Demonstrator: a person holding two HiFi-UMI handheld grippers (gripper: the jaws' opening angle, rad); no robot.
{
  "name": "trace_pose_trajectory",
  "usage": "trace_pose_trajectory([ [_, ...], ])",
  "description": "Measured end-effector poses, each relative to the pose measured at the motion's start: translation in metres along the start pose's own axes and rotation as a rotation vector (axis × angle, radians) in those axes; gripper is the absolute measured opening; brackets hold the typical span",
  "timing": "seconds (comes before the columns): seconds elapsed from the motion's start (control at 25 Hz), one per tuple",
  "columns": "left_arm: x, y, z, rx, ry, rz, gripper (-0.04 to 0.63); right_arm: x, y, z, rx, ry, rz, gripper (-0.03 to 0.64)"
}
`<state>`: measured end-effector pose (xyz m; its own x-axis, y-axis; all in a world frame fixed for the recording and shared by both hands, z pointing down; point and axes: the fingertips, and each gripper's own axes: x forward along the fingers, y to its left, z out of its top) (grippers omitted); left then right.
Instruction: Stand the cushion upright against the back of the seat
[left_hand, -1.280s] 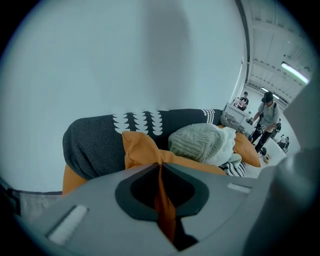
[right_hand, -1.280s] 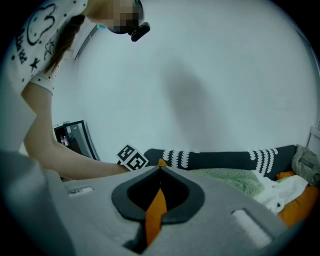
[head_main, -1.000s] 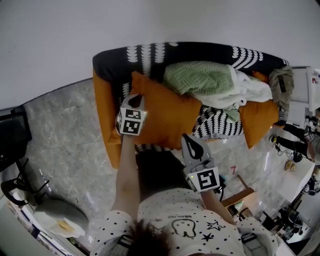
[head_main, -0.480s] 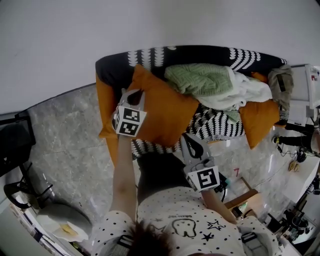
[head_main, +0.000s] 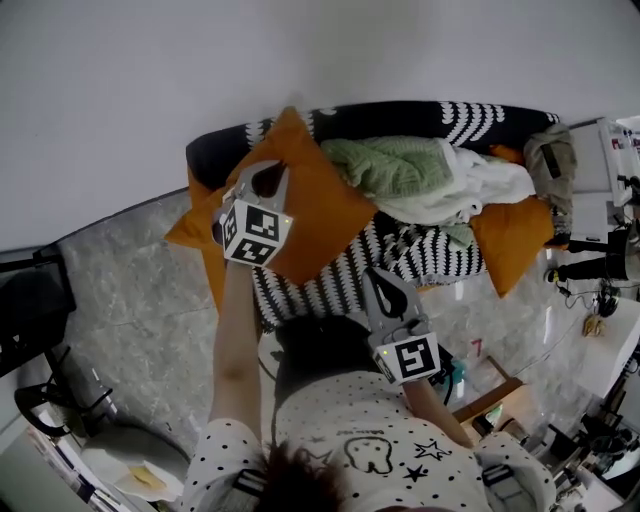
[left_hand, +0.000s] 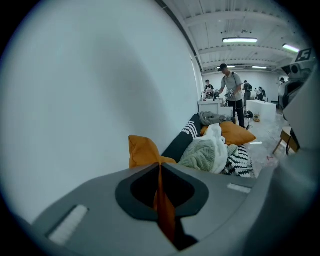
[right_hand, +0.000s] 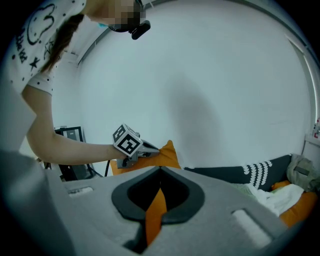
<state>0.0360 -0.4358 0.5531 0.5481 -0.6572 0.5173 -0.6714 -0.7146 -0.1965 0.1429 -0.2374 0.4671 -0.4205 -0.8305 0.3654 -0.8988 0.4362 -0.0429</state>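
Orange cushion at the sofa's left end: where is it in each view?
Head view: orange cushion upper centre-left, before the sofa back.
Left gripper view: cushion lower centre, above the jaws, a fold pinched between them.
Right gripper view: cushion at centre, beyond the jaws, a fold pinched between them too.
Shared landmark: the sofa back's white pattern.

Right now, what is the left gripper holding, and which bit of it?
The left gripper pinches the orange cushion by its edge, between its top and left corners in the head view.
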Motion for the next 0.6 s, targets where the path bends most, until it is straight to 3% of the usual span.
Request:
trace_pose_trajectory([
  [0.4, 0.06, 0.042, -0.037, 0.014, 0.048, 0.085, 0.012, -0.007, -0.016, -0.006, 0.016, 0.017, -0.05, -0.005],
  [0.6, 0.073, 0.053, -0.051, -0.007, 0.054, 0.089, 0.012, -0.008, -0.025, -0.008, 0.033, 0.03, -0.076, -0.005],
])
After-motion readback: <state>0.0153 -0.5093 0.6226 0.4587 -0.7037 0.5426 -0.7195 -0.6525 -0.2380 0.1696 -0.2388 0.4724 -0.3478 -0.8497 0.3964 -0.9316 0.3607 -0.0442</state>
